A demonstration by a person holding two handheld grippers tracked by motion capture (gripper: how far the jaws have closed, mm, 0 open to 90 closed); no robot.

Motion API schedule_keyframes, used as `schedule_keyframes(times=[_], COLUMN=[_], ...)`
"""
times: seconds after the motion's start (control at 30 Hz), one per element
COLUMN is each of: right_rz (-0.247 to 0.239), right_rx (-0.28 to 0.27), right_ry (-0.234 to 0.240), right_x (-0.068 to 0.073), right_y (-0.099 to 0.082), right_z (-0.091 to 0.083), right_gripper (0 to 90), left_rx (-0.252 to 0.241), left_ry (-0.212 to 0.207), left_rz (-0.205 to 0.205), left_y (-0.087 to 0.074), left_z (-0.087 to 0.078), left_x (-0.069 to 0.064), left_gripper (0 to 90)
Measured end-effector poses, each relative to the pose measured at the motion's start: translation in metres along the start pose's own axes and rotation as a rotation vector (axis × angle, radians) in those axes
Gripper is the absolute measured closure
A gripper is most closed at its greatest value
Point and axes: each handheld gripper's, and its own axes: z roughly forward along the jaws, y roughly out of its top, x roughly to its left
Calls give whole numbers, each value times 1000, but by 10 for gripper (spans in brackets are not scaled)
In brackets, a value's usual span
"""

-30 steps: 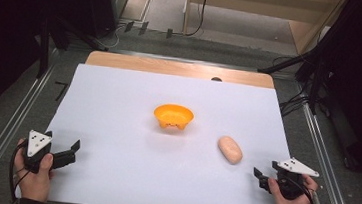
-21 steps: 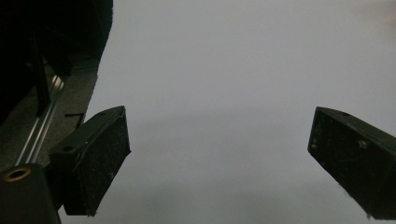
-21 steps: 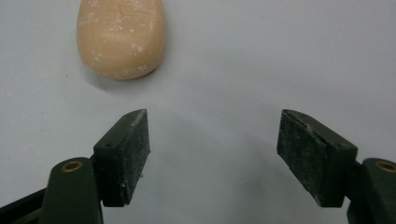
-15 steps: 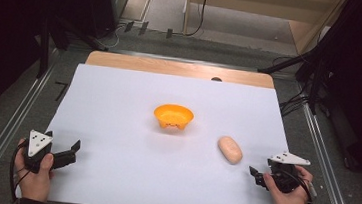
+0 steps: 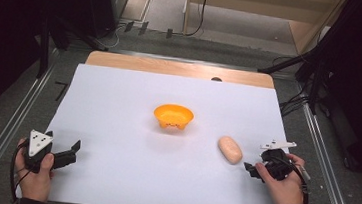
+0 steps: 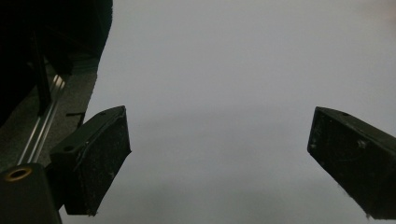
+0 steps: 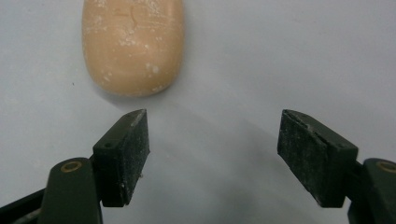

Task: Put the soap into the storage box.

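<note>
two grippers are held low at the near edge of a white table sheet (image 5: 116,126). the right gripper (image 5: 252,170) is seen in the high view at the near right, gripped in the person's right hand (image 5: 284,185), its jaws pointing left toward a tan, bread-roll-like oval (image 5: 229,149). the oval is lying flat on the sheet, just beside the jaw tips, apart from them. in the right gripper view the roll (image 7: 132,44) is seen ahead of the jaws and toward the left one; the jaws are parted, nothing is between them. an orange scalloped bowl (image 5: 173,117) is set upright near mid-sheet, well apart from the roll. the left gripper (image 5: 71,152) is held at the near left in the left hand (image 5: 36,178); its jaws are spread wide over bare sheet, empty.
</note>
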Motion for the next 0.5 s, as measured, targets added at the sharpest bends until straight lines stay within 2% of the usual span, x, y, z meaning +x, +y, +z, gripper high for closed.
schedule_keyframes(times=[0.43, 0.5], right_rz=[2, 2], right_rx=[46, 50], right_ry=[60, 46], right_x=[3, 5], right_y=[19, 23], right_z=[1, 1], right_gripper=[220, 203], left_rx=[2, 1], left_ry=[4, 4], left_rz=[-3, -1], left_y=[0, 0], left_z=[0, 0], left_x=[0, 0], left_gripper=[65, 65])
